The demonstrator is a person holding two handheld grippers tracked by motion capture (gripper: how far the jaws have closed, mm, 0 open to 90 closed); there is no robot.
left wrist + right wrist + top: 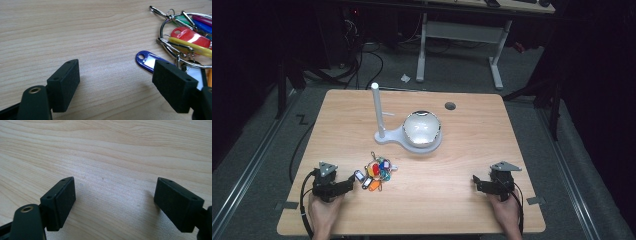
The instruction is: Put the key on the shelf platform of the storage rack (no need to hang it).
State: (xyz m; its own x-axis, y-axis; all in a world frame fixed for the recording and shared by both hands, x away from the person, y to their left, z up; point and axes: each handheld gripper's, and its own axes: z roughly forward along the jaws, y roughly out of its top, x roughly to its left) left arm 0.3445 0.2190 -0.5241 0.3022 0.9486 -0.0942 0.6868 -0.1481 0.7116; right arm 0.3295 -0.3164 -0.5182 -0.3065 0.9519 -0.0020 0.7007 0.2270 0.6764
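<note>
The left gripper [348, 184] rests near the table's [452, 210] front edge, jaws wide apart with nothing between them. The key tags [374, 172] lie just beside its right jaw. The right gripper [477, 182] is also wide apart, with bare wood around it.

The left gripper's finger [175, 85] hides part of the key tags [190, 40].

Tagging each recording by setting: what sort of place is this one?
Probably a lab or workshop set up for recording. A bare wooden table stands on grey carpet, cables trail across the floor behind it, and a white-legged desk stands in the dark background.
</note>
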